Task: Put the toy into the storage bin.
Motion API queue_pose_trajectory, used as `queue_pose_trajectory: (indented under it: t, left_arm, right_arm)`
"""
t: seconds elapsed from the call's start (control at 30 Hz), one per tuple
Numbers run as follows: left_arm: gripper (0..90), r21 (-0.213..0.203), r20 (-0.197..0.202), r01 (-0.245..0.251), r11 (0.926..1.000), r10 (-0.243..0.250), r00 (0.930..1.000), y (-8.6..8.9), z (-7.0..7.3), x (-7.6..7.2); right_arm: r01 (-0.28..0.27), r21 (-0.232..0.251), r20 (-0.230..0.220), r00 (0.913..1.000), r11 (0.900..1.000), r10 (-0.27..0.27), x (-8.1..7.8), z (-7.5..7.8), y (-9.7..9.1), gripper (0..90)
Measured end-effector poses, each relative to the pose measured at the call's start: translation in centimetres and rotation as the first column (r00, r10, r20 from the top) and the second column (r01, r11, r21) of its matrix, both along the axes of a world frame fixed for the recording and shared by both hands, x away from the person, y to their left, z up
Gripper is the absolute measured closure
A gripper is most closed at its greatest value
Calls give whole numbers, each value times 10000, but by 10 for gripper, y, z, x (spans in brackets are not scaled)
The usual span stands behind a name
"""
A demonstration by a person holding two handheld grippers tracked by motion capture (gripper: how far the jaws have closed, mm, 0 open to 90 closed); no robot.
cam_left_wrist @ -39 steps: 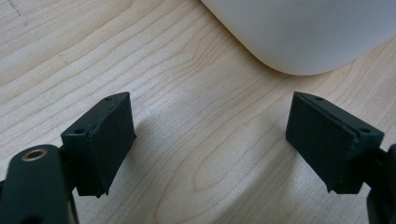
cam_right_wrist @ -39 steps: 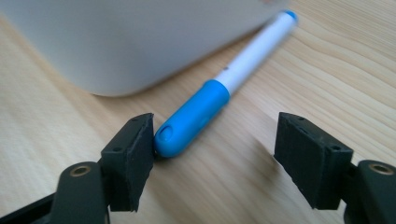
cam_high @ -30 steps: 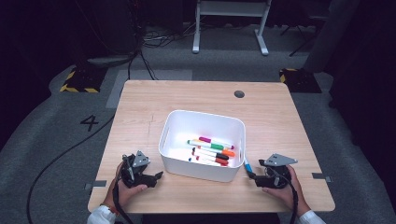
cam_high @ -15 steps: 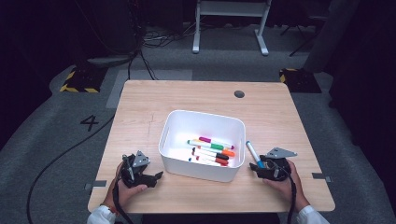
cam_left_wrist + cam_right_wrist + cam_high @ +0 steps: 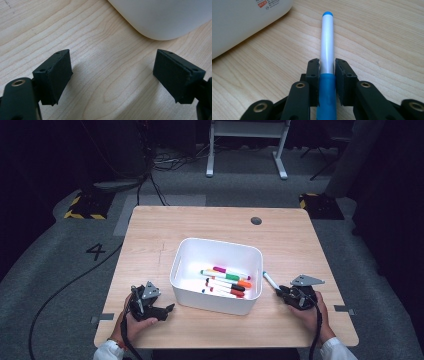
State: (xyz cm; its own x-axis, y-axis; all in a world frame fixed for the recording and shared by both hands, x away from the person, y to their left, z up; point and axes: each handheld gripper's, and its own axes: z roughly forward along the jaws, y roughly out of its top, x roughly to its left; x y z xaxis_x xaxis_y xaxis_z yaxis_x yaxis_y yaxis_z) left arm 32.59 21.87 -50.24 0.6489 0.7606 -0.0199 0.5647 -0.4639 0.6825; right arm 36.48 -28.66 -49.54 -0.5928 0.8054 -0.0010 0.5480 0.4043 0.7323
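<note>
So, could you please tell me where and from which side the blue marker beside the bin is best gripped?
Across its barrel near the blue cap, from its cap end, along its length. The blue marker is a slim cylinder lying flat beside the white bin, so pads squeeze its round sides squarely. The right gripper is shut on it just so; its jaws have just been closing.

the high view looks down from above the pale wooden table [image 5: 210, 227], while both gripper views skim it closely, sharing the white plastic bin [image 5: 216, 275].
</note>
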Motion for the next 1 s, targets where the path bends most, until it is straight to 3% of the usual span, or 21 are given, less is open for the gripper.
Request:
queue_pose_trajectory:
  t: [0.17,0.4,0.8,1.0]
  left_arm:
    - [156,-1,0,-1,10000,1,10000,0,0,0]
    - [155,1,0,-3,10000,3,10000,0,0,0]
    - [156,1,-1,0,10000,0,10000,0,0,0]
    - [155,1,-1,2,10000,-2,10000,0,0,0]
  right_arm:
    - [-192,290,283,9994,9994,184,-3,10,-5,746]
    - [-542,902,1047,9935,9944,447,-11,40,-11,746]
    - [-1255,1041,2071,9730,9866,1019,-9,97,-3,746]
    - [-1648,979,2564,9571,9815,1351,-9,125,5,746]
